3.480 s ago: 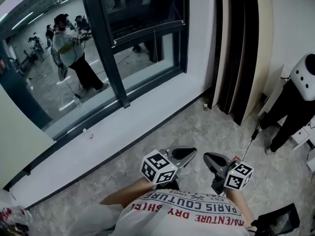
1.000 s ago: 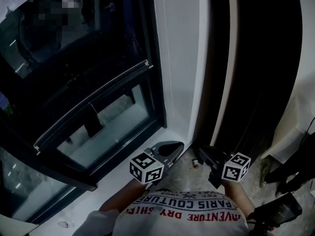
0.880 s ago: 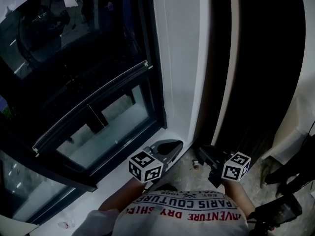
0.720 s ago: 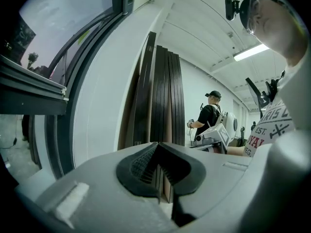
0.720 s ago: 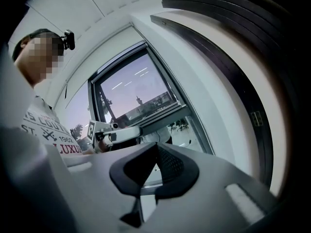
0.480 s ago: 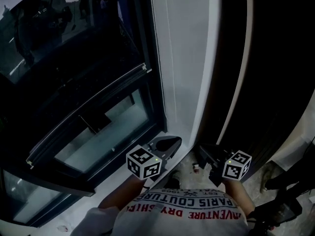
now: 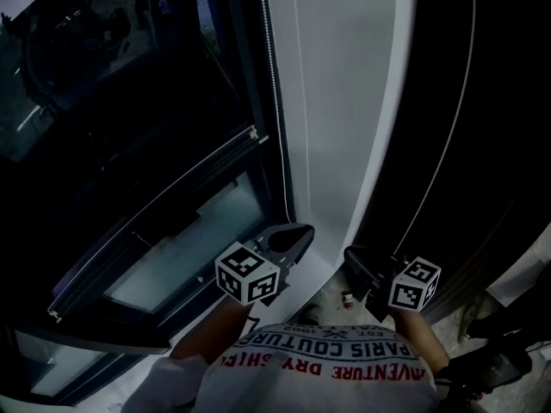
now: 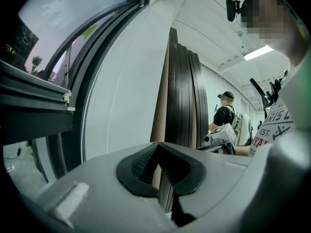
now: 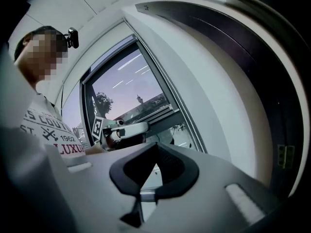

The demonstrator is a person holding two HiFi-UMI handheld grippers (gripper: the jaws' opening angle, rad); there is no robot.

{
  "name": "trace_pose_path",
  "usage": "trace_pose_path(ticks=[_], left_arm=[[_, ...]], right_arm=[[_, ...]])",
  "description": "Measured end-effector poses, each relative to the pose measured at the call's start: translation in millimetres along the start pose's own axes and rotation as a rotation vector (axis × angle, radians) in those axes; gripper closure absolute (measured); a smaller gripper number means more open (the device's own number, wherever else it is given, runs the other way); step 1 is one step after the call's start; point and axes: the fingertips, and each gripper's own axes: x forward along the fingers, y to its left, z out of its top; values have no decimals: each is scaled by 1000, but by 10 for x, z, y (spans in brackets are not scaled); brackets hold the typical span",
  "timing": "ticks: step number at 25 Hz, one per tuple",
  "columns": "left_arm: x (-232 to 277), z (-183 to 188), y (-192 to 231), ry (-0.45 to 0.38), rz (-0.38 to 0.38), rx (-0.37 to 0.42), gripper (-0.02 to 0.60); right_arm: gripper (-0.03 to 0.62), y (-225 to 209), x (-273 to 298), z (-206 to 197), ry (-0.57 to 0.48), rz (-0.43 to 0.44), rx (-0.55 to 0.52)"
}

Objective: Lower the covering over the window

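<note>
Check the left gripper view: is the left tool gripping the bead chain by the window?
No: the left tool is shut on nothing, and the bead chain hangs well apart from it.

Found window [image 7: 129, 144] left, bead chain [image 7: 274, 101] beside its frame, wall strip [image 7: 344, 101] right of it, stacked panels [image 7: 491, 144] far right; left hand-held gripper [image 7: 295, 236] and right hand-held gripper [image 7: 353, 261] side by side below.

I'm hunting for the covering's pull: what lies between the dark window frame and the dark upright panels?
A white wall strip, with a bead chain along the window frame and a thin cord beside it; clearest in the head view.
</note>
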Motion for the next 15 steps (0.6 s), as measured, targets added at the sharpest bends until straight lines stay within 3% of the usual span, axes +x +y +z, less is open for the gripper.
trace_pose_path(ticks=[6,15], left_arm=[[24,325,445,-38,72,48,580],[126,972,1250,-147,245,99,578]], right_arm=[[592,-116,130,103,10,-10,6],[592,-252,235,156,15,-22,20]])
